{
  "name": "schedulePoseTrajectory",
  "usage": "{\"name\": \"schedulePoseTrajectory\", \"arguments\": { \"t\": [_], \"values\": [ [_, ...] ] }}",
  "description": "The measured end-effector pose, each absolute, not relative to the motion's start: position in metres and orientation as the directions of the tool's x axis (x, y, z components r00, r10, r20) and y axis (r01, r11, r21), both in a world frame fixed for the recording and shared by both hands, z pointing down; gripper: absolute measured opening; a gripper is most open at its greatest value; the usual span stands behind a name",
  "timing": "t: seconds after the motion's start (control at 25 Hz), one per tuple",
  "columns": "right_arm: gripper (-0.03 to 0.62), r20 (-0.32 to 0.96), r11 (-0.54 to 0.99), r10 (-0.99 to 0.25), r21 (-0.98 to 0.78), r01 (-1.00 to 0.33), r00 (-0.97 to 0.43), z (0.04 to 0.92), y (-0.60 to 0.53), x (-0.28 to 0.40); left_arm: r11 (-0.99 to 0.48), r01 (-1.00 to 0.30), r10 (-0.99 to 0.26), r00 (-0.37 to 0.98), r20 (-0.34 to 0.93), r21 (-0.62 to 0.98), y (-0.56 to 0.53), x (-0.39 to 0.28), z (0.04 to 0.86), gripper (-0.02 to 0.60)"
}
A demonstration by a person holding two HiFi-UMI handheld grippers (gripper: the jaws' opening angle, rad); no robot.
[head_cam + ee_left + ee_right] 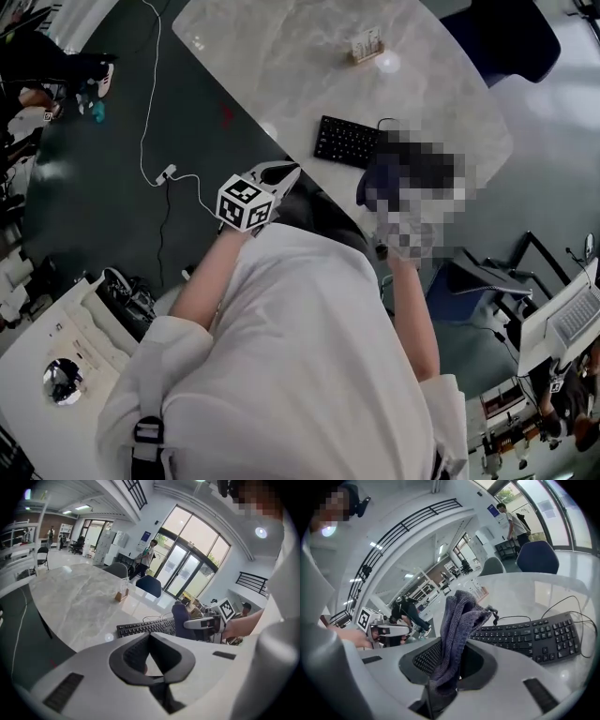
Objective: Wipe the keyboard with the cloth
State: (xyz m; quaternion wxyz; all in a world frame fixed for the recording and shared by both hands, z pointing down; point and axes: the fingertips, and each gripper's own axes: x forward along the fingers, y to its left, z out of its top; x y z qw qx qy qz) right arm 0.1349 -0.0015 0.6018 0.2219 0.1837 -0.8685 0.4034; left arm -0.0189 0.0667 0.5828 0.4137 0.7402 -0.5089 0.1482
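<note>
L tool: jaws together at the tips, nothing btwn them. It sits at the near edge of the counter, tips aimed in over the pale marble top. Straight ahead of it, past the tips, the black keyboard lies flat on the counter. R tool is ahead & to its right, at the keyboard's end farthest from the L tool.

R tool: jaws clamped on a grey-purple cloth. The cloth is bunched & sticks out past the tips in a folded hump w/ a frayed corner. The keyboard runs off to this tool's right, just ahead of the tips, w/ a cable curling from its back edge. Can't tell whether the cloth touches the keys. L tool shows off to this tool's left.

Farther ahead of both tools, a small wooden holder stands on the counter, well apart from the keyboard. A blue chair is beyond the counter's far edge.
</note>
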Motion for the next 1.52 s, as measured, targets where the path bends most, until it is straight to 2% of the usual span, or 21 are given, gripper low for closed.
{"name": "schedulePoseTrajectory", "arguments": {
  "t": [0.4,1.28,1.52],
  "values": [
    [0.098,0.542,0.611,0.017,-0.671,-0.420,-0.840,0.634,0.017,0.084,-0.122,-0.863,-0.595,0.459,0.660,0.490,0.067,-0.022,0.604,0.006],
    [0.098,0.613,0.504,0.133,-0.719,-0.479,-0.779,0.720,0.031,-0.005,-0.176,-0.813,-0.440,0.569,0.695,0.554,0.031,-0.058,0.657,0.006],
    [0.098,0.632,0.520,0.181,-0.712,-0.472,-0.753,0.737,0.043,-0.029,-0.181,-0.818,-0.419,0.566,0.710,0.546,0.029,-0.080,0.662,0.006]
  ]
}}
